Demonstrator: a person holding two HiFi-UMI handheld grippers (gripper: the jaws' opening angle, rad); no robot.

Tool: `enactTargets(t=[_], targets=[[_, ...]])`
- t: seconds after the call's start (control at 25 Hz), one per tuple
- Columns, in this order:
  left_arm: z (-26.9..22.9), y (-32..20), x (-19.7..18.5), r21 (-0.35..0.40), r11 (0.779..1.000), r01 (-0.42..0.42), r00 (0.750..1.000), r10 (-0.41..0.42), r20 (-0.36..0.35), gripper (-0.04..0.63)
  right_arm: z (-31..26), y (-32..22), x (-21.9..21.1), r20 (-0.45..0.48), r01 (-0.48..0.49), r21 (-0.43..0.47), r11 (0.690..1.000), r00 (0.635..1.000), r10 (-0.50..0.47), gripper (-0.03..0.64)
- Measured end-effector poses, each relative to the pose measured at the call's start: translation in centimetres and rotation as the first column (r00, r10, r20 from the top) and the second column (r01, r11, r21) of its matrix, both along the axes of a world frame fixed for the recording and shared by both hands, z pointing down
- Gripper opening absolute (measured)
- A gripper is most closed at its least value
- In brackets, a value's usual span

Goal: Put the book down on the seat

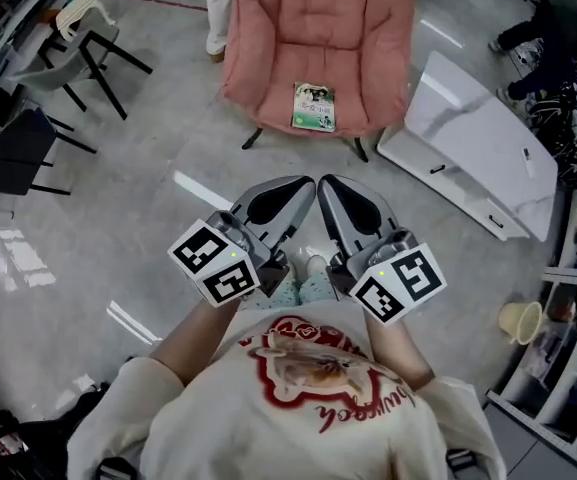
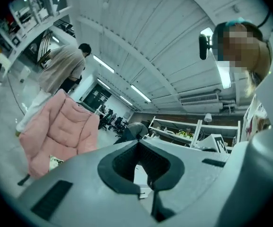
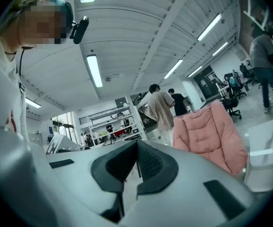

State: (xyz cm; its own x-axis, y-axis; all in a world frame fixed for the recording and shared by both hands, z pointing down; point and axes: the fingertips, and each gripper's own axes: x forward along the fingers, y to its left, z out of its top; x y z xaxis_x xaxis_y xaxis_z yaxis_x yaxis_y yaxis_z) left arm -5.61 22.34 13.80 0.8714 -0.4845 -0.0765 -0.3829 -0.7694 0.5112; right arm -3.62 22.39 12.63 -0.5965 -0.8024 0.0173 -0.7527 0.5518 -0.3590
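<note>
A thin book point(image 1: 314, 106) with a green cover lies flat on the seat of a pink padded chair point(image 1: 268, 48), far ahead of me. A corner of that book point(image 2: 55, 162) shows on the pink chair point(image 2: 60, 131) in the left gripper view. My left gripper point(image 1: 303, 183) and right gripper point(image 1: 326, 183) are held close to my chest, side by side, tips nearly touching. Both are shut and hold nothing. The right gripper view shows the pink chair point(image 3: 207, 136) off to its right.
A white board point(image 1: 468, 153) lies on the floor right of the chair. Black chairs point(image 1: 28, 148) stand at the left. A person point(image 1: 218, 8) stands behind the pink chair, another crouches at the far right point(image 1: 548, 38). Shelving point(image 1: 568, 368) lines the right edge.
</note>
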Motion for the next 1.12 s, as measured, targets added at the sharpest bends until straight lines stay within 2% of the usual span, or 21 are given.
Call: enactTargets(t=[0.08, 0.2, 0.48, 0.6, 0.8, 0.96, 1.12], targets=[[0.7, 0.7, 0.4, -0.019, 1.000, -0.019, 1.000, 0.019, -0.012, 0.003, 0.9, 1.0, 0.7, 0.012, -0.029, -0.025, 0.999, 0.999, 0.030, 0.000], [1.2, 2.1, 1.3, -0.023, 0.999, -0.037, 0.999, 0.037, 0.007, 0.003, 1.6, 2.9, 1.6, 0.007, -0.053, -0.043, 0.998, 0.999, 0.053, 0.000], [2.3, 5.7, 2.5, -0.038, 0.999, -0.018, 1.000, 0.019, 0.010, 0.003, 2.5, 6.2, 2.5, 0.010, -0.016, -0.032, 0.999, 1.000, 0.017, 0.000], [2.6, 9.6, 2.9, -0.033, 0.999, 0.027, 1.000, -0.027, 0.012, 0.003, 2.6, 10.4, 3.5, 0.017, -0.007, -0.027, 1.000, 1.000, 0.008, 0.000], [2.1, 18.3, 4.6, -0.048, 0.994, 0.103, 0.994, -0.104, -0.024, 0.003, 3.0, 19.5, 6.4, 0.010, -0.004, -0.026, 1.000, 1.000, 0.004, 0.000], [1.1, 23.8, 5.3, 0.007, 0.990, 0.141, 0.990, -0.141, 0.019, 0.003, 2.4, 24.3, 7.1, 0.007, 0.012, -0.014, 1.000, 1.000, -0.012, 0.000], [0.0, 28.2, 5.2, 0.028, 0.990, 0.135, 0.990, -0.136, 0.038, 0.003, 0.3, 27.8, 6.4, -0.018, 0.029, 0.038, 0.999, 0.999, -0.028, 0.000]])
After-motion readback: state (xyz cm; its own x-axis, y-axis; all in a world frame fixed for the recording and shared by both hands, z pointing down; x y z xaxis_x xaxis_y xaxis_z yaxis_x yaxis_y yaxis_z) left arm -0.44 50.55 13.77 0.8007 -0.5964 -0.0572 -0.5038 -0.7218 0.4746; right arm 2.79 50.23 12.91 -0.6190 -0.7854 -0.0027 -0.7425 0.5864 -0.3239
